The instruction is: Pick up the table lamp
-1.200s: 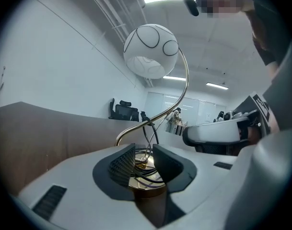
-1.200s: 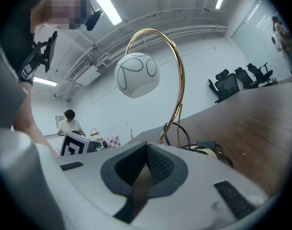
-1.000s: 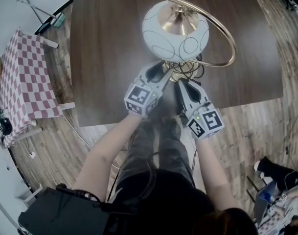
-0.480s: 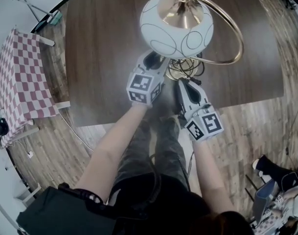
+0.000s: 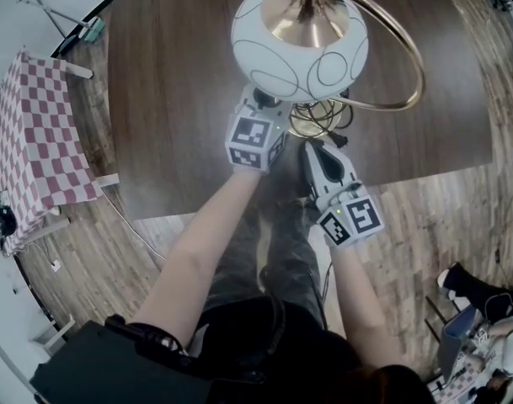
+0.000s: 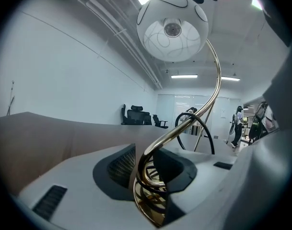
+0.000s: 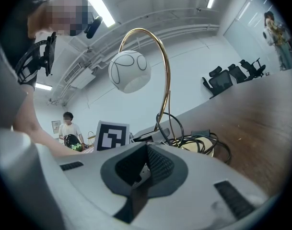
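The table lamp has a white globe shade (image 5: 298,36), a curved brass stem (image 5: 403,66) and a round brass base (image 5: 313,123) on the dark wooden table (image 5: 180,74). My left gripper (image 5: 264,108) reaches under the globe to the foot of the stem. In the left gripper view the coiled brass stem (image 6: 153,176) fills the gap of the left gripper (image 6: 150,171); its jaws have just been closing and both pads touch it. The globe (image 6: 172,28) hangs overhead there. My right gripper (image 5: 312,151) lies just short of the base, shut and empty (image 7: 146,150).
A black cord (image 5: 328,116) is coiled over the lamp base (image 7: 203,145). The table's near edge (image 5: 239,204) runs under both forearms. A checkered-cloth table (image 5: 37,141) stands to the left on the wooden floor. A person (image 7: 69,126) stands far off in the right gripper view.
My left gripper has slid forward across the table, under the globe and up to the lamp's stem. The right gripper has stayed where it was, shut.
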Demonstrator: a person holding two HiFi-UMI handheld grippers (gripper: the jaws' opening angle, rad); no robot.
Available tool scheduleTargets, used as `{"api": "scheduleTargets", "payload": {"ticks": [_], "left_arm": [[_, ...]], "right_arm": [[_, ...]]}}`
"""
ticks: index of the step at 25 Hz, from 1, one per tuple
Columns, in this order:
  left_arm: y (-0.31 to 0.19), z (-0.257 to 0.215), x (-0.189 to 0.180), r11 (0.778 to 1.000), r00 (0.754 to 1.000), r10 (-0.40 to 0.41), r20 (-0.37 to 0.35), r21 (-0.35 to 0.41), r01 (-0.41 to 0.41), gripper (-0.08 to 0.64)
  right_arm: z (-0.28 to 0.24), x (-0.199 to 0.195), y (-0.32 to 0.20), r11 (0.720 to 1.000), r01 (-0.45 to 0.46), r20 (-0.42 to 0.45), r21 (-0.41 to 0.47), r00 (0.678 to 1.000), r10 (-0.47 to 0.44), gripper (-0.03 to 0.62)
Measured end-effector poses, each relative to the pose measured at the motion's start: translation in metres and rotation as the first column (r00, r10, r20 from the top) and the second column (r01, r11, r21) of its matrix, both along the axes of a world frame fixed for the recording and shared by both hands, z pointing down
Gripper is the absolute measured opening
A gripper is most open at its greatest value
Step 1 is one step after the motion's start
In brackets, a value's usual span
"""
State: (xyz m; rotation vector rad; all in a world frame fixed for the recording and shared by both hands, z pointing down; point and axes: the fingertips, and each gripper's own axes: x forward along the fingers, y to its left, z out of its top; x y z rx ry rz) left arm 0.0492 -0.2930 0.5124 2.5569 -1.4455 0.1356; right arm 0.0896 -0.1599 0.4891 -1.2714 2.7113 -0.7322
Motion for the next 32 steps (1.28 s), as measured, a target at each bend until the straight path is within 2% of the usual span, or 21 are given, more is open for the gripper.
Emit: {"api": "scheduleTargets", "payload": {"ticks": [5,9,15,17,21,23,25,26,32], "left_arm": [[-0.003,-0.007,0.009,0.999,1.000,0.021,0.021,0.025,-0.022,0.046],[-0.003,-0.005,0.010,0.999,0.999,0.029,0.040,0.036,-0.030,0.029],[-0.003,-0.006,0.008,0.999,0.999,0.023,0.044,0.034,-0.024,0.025],[-0.003,-0.005,0.009,0.999,0.999,0.023,0.045,0.031,-0.025,0.025],[-0.003,-0.004,0.007,1.000,0.999,0.010,0.042,0.023,-0.011,0.025],[-0.004,-0.002,0.006,1.000,0.999,0.005,0.046,0.021,-0.006,0.025],[-0.005,-0.001,0.006,1.000,0.999,0.003,0.047,0.019,-0.004,0.025],[-0.005,-0.001,0.007,1.000,0.999,0.002,0.045,0.017,-0.003,0.025],[-0.005,-0.004,0.005,1.000,0.999,-0.023,0.034,0.013,0.023,0.025]], "right_arm": [[-0.007,0.006,0.002,1.000,-0.017,-0.029,0.017,0.999,0.017,0.003],[-0.020,0.025,0.003,0.997,-0.062,-0.073,0.046,0.995,0.065,0.003],[-0.052,0.040,-0.006,0.992,-0.055,-0.121,0.110,0.990,0.068,0.005],[-0.065,0.047,-0.010,0.989,-0.067,-0.115,0.132,0.990,0.082,0.043],[-0.091,0.061,-0.017,0.979,-0.083,-0.129,0.185,0.986,0.108,0.048],[-0.103,0.068,-0.020,0.973,-0.093,-0.126,0.211,0.985,0.121,0.086],[-0.116,0.073,-0.023,0.965,-0.103,-0.111,0.240,0.985,0.133,0.088],[-0.122,0.075,-0.023,0.961,-0.106,-0.106,0.256,0.985,0.137,0.109],[-0.157,0.082,-0.030,0.935,-0.102,-0.124,0.339,0.980,0.152,0.143]]}}
